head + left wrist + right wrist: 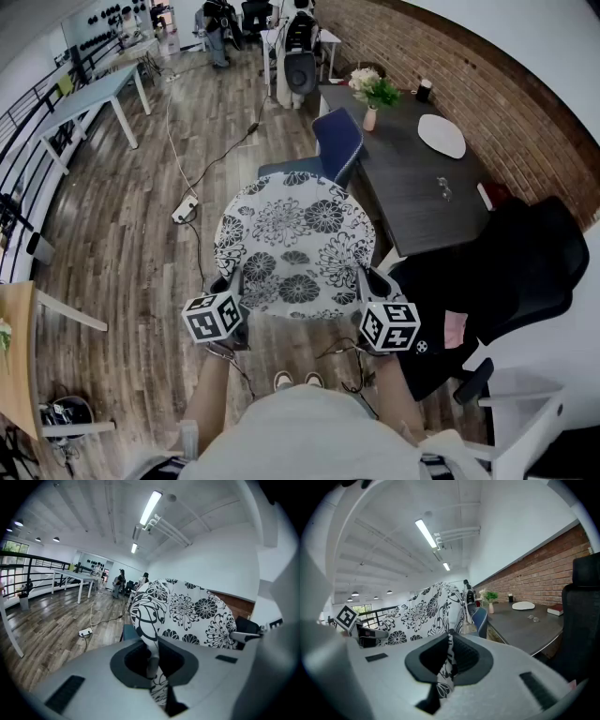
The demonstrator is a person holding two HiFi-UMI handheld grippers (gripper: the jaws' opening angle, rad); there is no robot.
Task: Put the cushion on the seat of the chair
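Both grippers are clamped on the floral cushion by its near edge. The left gripper is pinching one side and the right gripper the other. The cushion is hanging in the air just in front of the blue chair, not on the seat yet. The dark worktop is right beside the chair. The right gripper view is catching that worktop and the brick wall – the left gripper view is getting a power strip on the floor off the chair's other side.
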